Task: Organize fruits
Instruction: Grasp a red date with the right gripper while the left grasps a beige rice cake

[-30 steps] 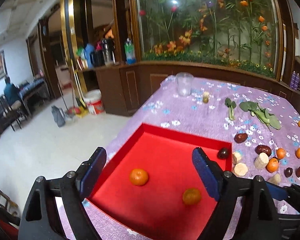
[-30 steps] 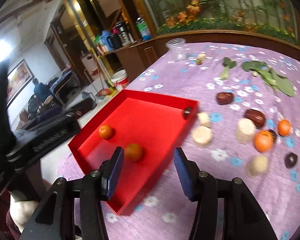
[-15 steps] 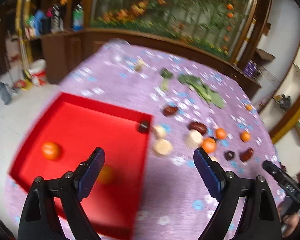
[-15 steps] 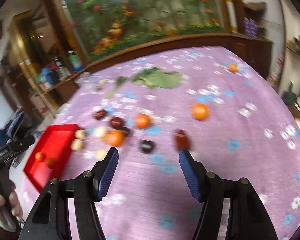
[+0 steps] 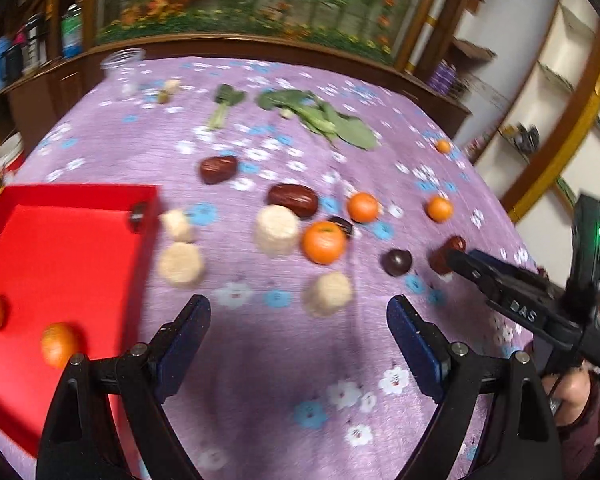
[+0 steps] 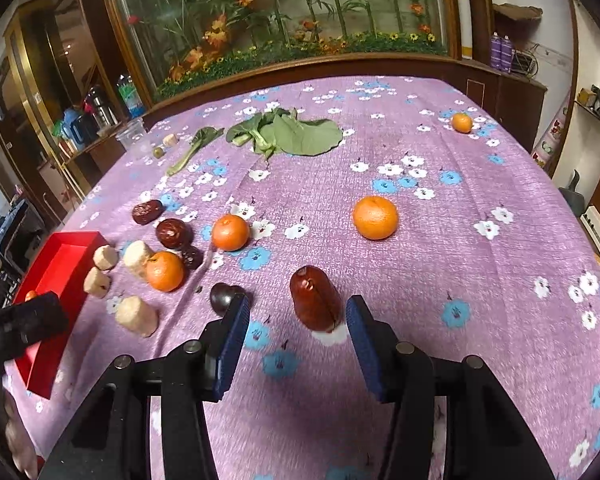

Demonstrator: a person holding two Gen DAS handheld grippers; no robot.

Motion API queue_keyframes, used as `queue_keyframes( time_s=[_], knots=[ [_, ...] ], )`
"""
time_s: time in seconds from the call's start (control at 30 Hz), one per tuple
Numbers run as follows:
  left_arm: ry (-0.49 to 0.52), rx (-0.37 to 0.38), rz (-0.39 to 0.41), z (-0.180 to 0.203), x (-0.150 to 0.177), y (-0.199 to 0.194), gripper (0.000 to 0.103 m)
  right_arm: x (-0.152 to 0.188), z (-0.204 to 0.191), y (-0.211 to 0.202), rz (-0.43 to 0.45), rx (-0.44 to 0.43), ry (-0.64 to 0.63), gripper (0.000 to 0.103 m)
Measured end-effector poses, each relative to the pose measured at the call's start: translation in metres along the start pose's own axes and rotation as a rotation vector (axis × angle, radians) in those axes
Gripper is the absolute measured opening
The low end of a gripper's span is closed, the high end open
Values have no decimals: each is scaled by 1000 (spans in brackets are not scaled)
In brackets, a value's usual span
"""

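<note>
A red tray point(image 5: 64, 264) at the table's left holds two small oranges point(image 5: 58, 344) and a dark fruit point(image 5: 138, 216) in its far corner. Oranges point(image 5: 324, 242), red dates point(image 5: 293, 199), a dark plum point(image 5: 397, 262) and pale cut cylinders point(image 5: 277, 230) lie scattered on the purple flowered cloth. My left gripper point(image 5: 298, 334) is open and empty above the cloth, just right of the tray. My right gripper point(image 6: 296, 336) is open, its pads either side of a red date point(image 6: 315, 304) lying between the fingertips. The tray also shows in the right wrist view point(image 6: 56, 268).
Green leafy vegetables point(image 6: 296, 134) and a clear plastic cup point(image 5: 125, 72) lie at the table's far side. A lone orange point(image 6: 461, 123) sits near the far right edge, another orange point(image 6: 375, 217) mid-table. A wooden cabinet with a flower display stands behind the table.
Both grippers swung right, away from the tray, toward the scattered fruit. The right gripper has moved up to the red date, which now lies between its open fingers.
</note>
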State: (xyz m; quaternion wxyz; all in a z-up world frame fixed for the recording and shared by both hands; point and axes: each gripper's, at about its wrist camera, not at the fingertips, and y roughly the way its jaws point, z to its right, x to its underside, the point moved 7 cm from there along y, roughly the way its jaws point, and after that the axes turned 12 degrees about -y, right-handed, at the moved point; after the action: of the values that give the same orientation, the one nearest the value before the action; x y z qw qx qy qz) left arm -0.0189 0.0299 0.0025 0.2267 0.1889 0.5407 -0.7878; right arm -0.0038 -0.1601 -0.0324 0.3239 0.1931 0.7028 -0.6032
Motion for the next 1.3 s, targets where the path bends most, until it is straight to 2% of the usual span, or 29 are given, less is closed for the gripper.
queue_keyframes(
  time_s=[0.1,0.17,0.27,0.4,0.5,0.57,0.63,0.67,0.93,1.3],
  knots=[
    [47,-4,-20,13,1,19,83,-1,0,8,-11,3,-4,54],
    [55,5,-49,17,2,33,70,-1,-1,11,-15,0,-13,54],
    [48,5,-80,18,3,47,62,-3,-3,13,-12,18,-36,53],
    [40,-1,-99,18,5,60,59,-3,-2,18,-19,41,-52,51],
    [52,-14,-85,18,5,62,55,-1,0,23,-34,41,-43,50],
    [61,-34,-74,17,4,62,39,1,2,27,-43,43,-36,40],
    [61,-29,-72,16,4,62,31,2,4,28,-44,42,-28,33],
    [58,-18,-74,16,5,62,29,2,5,27,-41,37,-20,33],
    [38,-10,-43,12,3,44,27,1,4,14,-15,28,4,33],
    [-54,15,52,-19,-6,-13,28,-5,-23,-18,31,-1,-22,33]
  ],
)
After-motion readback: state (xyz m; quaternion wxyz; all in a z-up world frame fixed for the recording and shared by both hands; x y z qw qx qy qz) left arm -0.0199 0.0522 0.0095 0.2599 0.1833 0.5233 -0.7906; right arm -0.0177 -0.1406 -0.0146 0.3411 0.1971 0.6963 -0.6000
